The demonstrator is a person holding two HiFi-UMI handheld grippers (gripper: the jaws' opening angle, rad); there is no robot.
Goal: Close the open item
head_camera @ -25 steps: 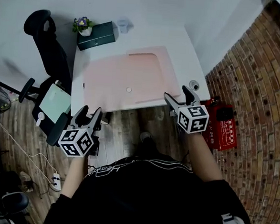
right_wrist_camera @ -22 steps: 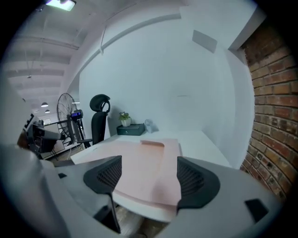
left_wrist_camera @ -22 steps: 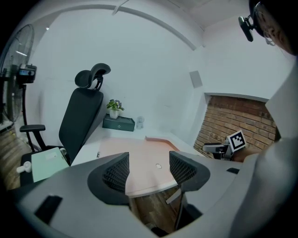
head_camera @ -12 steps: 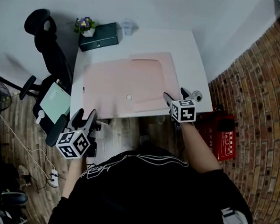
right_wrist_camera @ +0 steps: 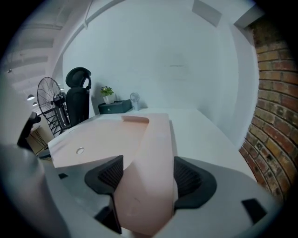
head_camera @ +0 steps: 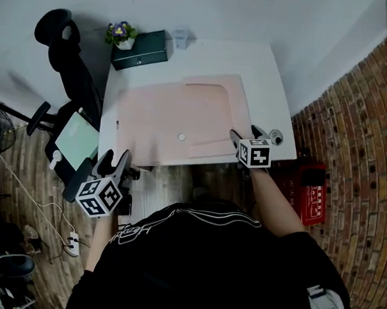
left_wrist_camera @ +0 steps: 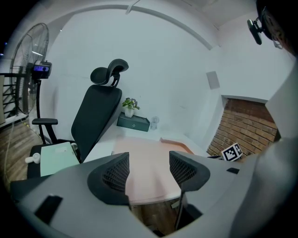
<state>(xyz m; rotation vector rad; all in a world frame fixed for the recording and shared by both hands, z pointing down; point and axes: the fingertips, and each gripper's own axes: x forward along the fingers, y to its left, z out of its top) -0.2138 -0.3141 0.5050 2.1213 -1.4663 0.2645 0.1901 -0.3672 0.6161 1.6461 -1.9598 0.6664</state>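
A large flat pink pouch [head_camera: 173, 113] lies open on the white table [head_camera: 268, 76], with a round snap [head_camera: 181, 136] near its front edge. Its flap [right_wrist_camera: 149, 153] runs along the right side and rises toward me. My right gripper [head_camera: 245, 134] is at the pouch's front right corner. In the right gripper view the flap lies between the jaws of that gripper [right_wrist_camera: 148, 174], which are closing but still stand wide. My left gripper [head_camera: 114, 158] hangs off the table's front left, over the floor. It is open and empty [left_wrist_camera: 148, 169].
At the table's back stand a dark green box [head_camera: 140, 50], a small potted plant [head_camera: 124, 35] and a clear glass [head_camera: 181, 36]. A small round object [head_camera: 275, 136] sits at the right front corner. A black office chair [head_camera: 67, 69] stands left, a red box [head_camera: 313, 185] on the floor right.
My right gripper has moved forward from below the table's edge onto the pouch's front right corner, taking the flap between its jaws. The left gripper has barely shifted.
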